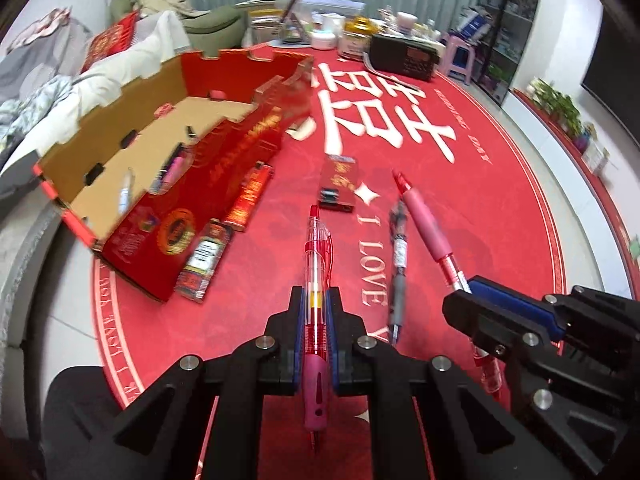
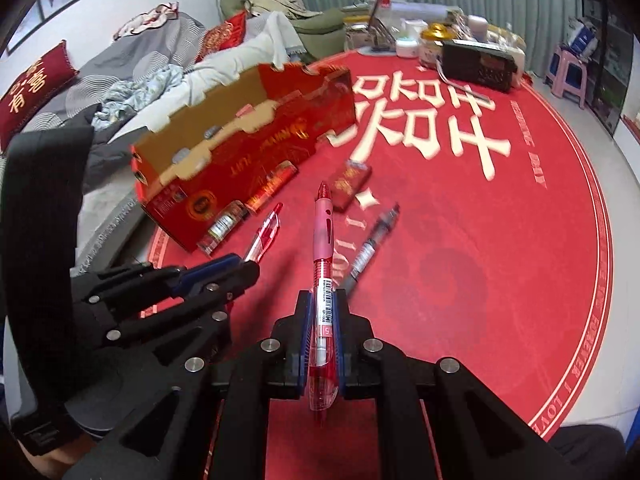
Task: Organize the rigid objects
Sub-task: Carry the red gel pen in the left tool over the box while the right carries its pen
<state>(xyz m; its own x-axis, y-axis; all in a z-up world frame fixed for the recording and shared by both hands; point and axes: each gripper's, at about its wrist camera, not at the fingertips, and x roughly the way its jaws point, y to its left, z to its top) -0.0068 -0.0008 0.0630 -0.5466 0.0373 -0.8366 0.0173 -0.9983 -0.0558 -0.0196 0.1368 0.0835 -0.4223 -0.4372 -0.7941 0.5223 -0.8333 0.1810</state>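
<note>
On the round red mat [image 1: 500, 216], going left to right in the left wrist view, the open red cardboard box [image 1: 168, 160] sits at the mat's left edge with a few small items on its floor (only this view looks down into it; the right wrist view shows just its outer wall and rim). Just beside its near wall lie a small labelled bottle [image 1: 206, 258] and a red lighter [image 1: 250, 196], with a red packet [image 1: 339, 186] a little further right.

The left gripper [image 1: 316, 300] has its fingers pressed onto a clear red pen [image 1: 316, 264], pinching it at mid-barrel. Its long axis runs straight along the fingers: clicker end pointing away towards the packet, pink grip and tip back towards the camera.

To the right a grey-black pen [image 1: 398, 256] lies loose on the mat, its axis nearly parallel to the held one.

Furthest right, the right gripper [image 2: 323, 308] is clamped on a red pen with a pink grip [image 2: 323, 240]. The right wrist view shows its barcode label between the blue pads [image 2: 338, 328] and the clip end nearest the camera; the left view shows the same pen only slantwise, leaning up and left. Its pink grip and tip point away towards the packet.
</note>
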